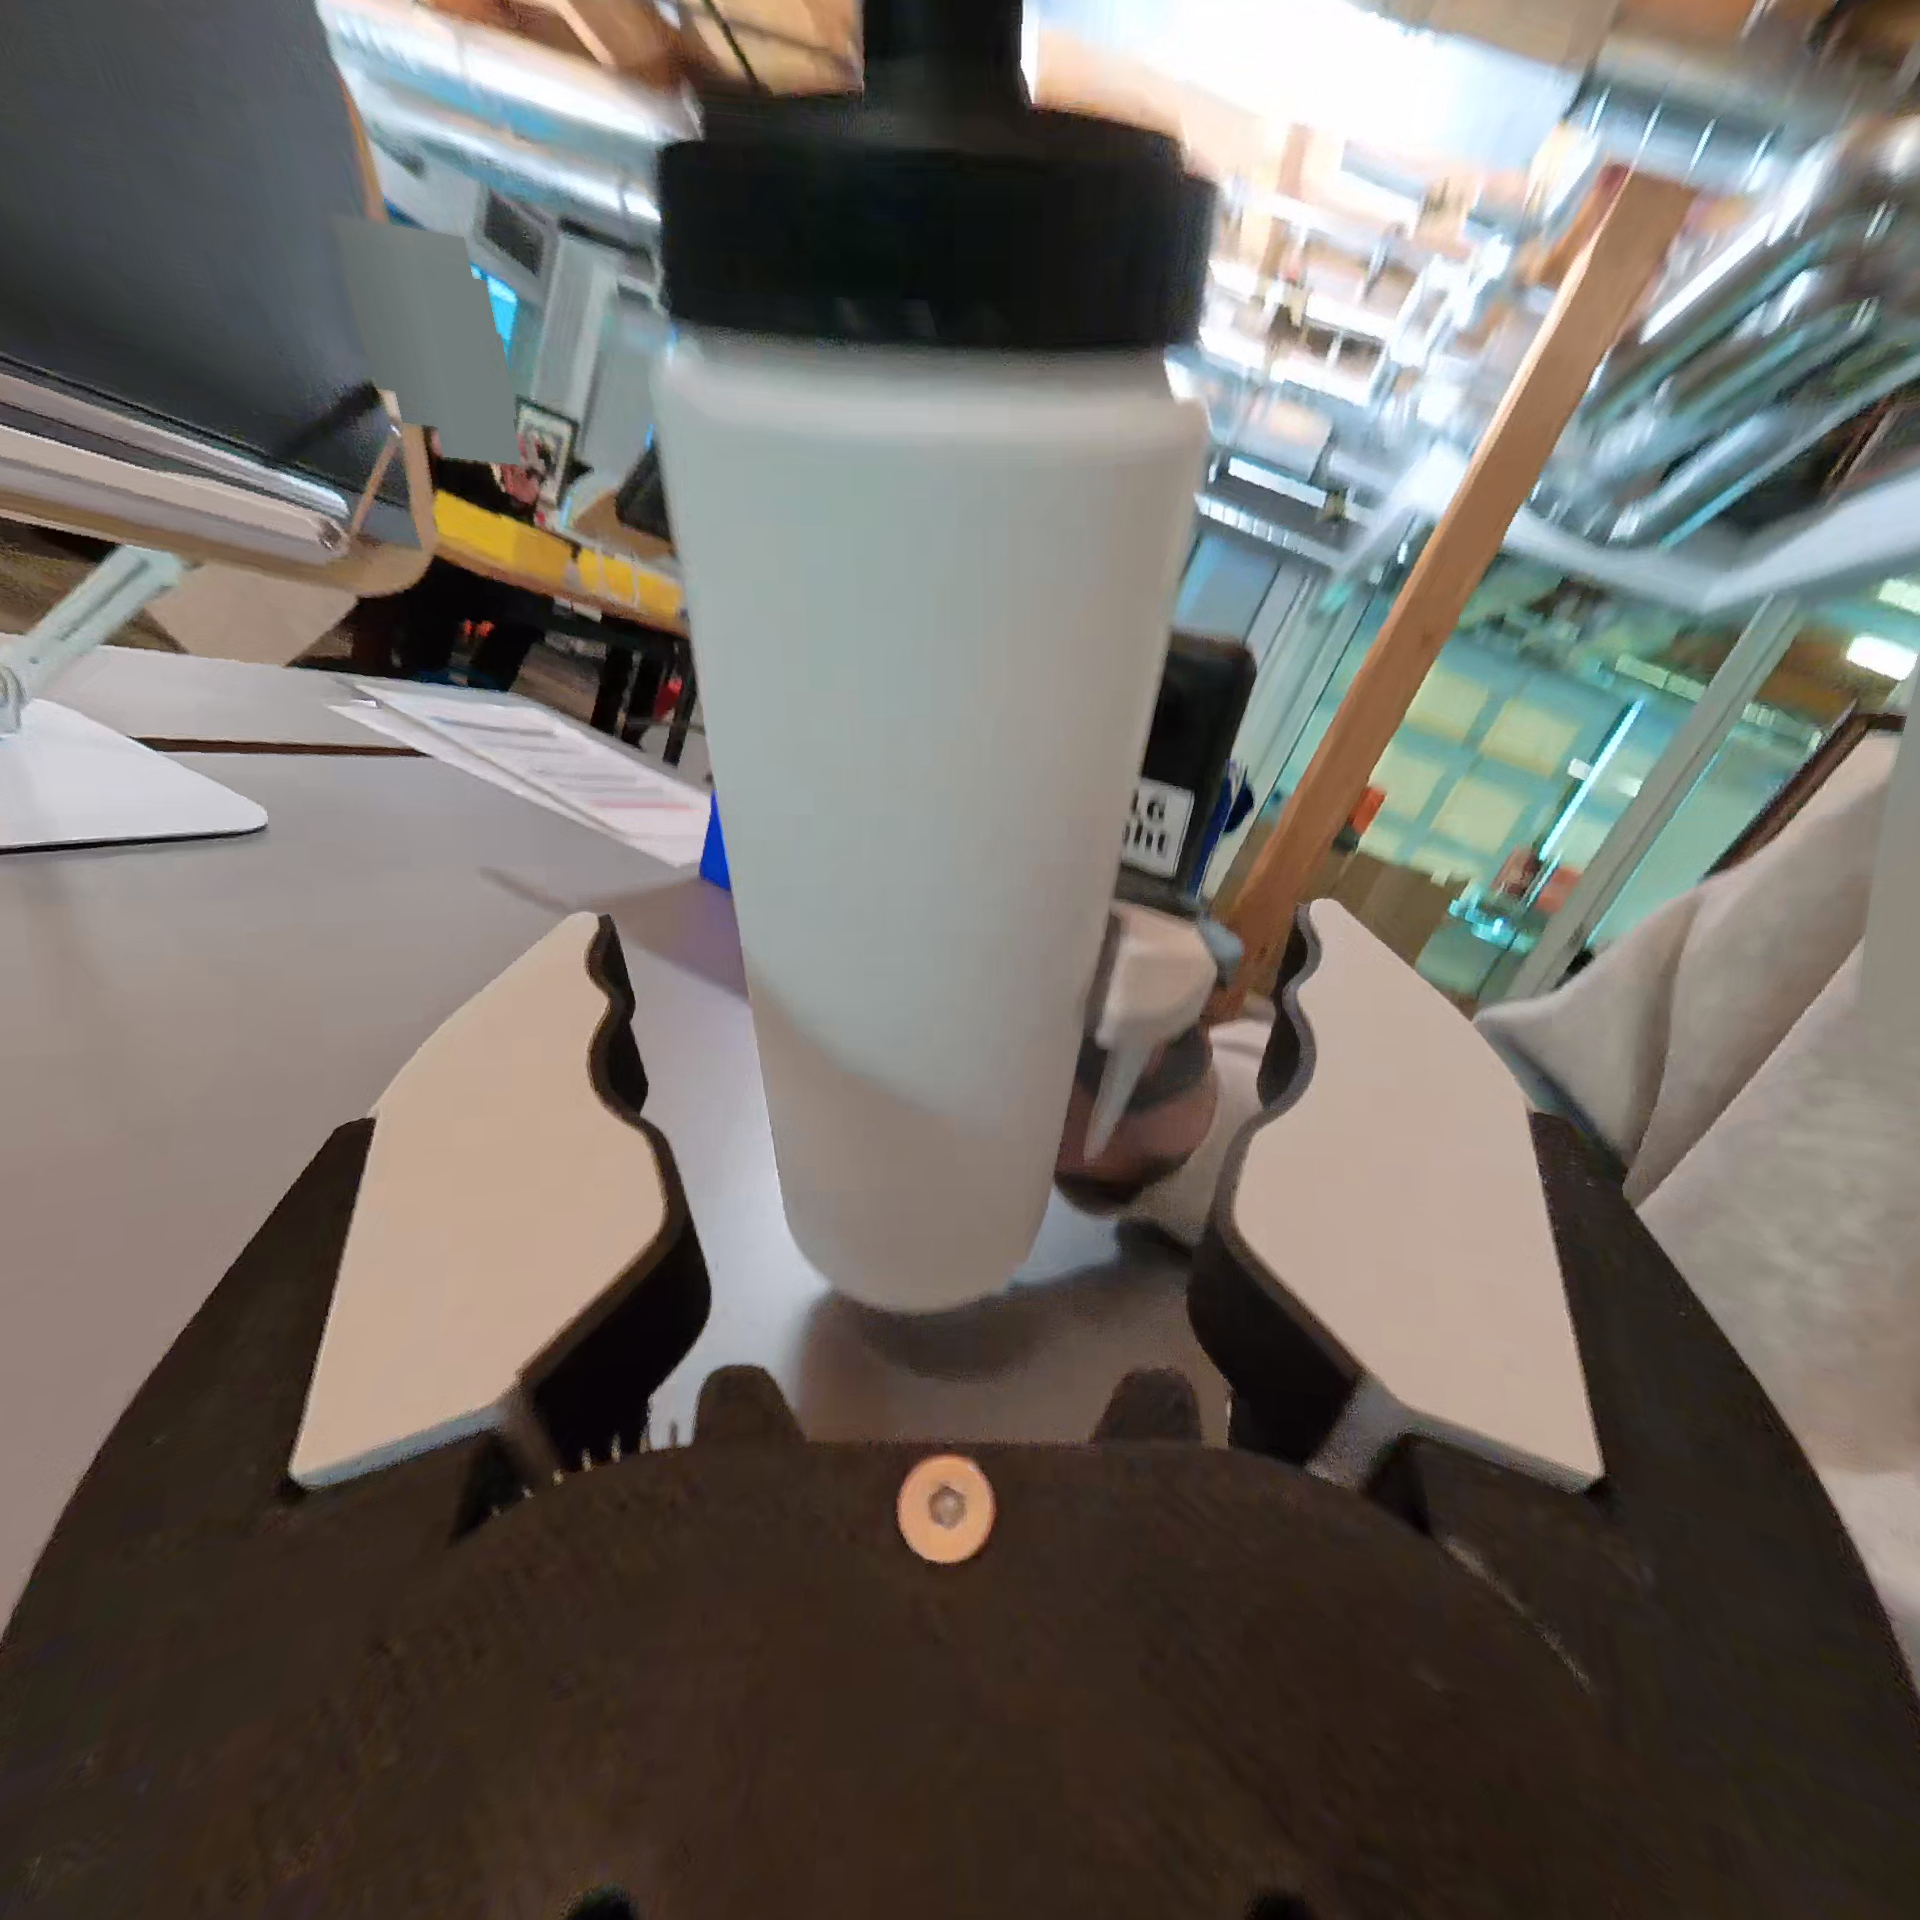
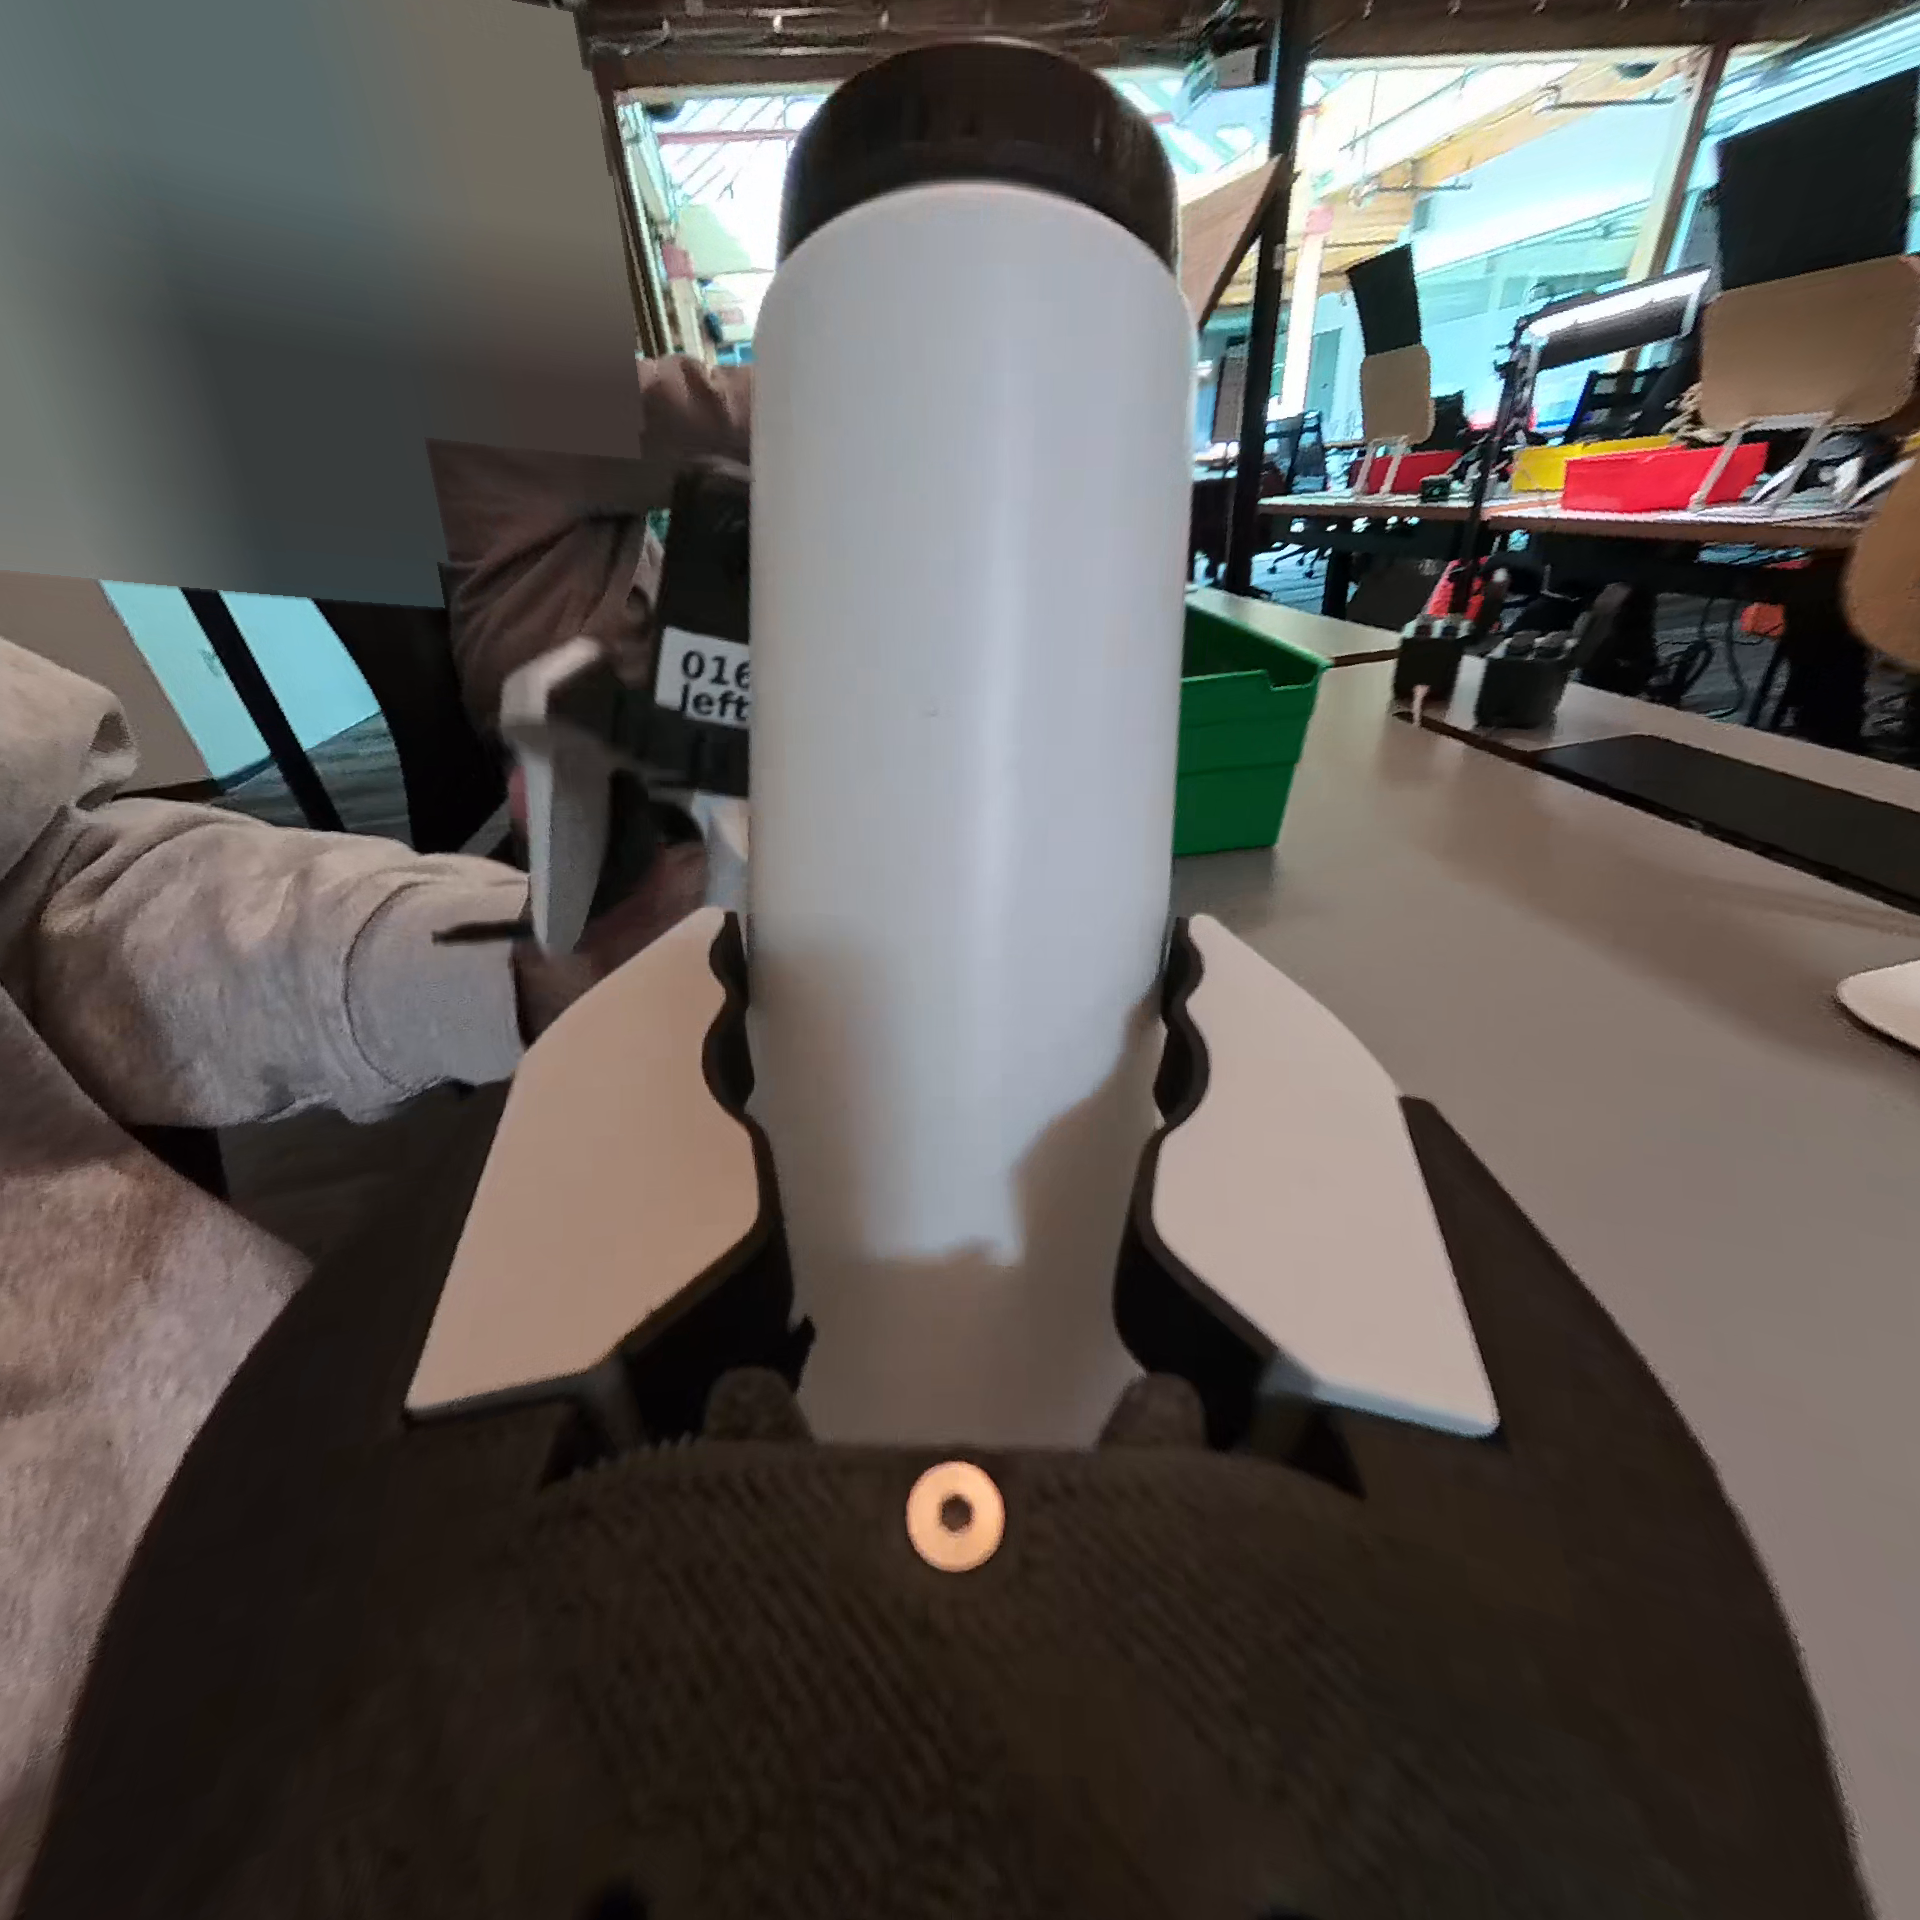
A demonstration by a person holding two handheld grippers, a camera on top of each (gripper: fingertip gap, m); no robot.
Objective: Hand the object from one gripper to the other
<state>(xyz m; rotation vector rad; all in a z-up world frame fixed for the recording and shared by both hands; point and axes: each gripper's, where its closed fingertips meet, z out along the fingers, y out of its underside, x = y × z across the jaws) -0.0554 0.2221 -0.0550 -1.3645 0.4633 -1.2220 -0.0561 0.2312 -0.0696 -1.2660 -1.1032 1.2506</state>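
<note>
A white bottle (image 1: pixel 935 727) with a black lid stands upright between the fingers of my left gripper (image 1: pixel 956 920). That gripper is open, its jaws wide and clear of the bottle on both sides. The bottle's base hovers just above the grey table (image 1: pixel 260 987). In the right wrist view my right gripper (image 2: pixel 956 927) is shut on the bottle (image 2: pixel 966 623), with both fingers pressed against its lower half. The left gripper's black body (image 2: pixel 696 686) shows behind the bottle. The right gripper's body (image 1: pixel 1184 790) is mostly hidden behind the bottle in the left wrist view.
A white monitor stand base (image 1: pixel 104 779) and a paper sheet (image 1: pixel 540 758) lie on the table at the left. A green bin (image 2: pixel 1236 748) stands behind the bottle, and a black pad (image 2: pixel 1745 790) lies at the right. A person's grey sleeve (image 2: pixel 260 956) is at the left. Only a small space, under 4 cm, lies between the two pairs of fingers.
</note>
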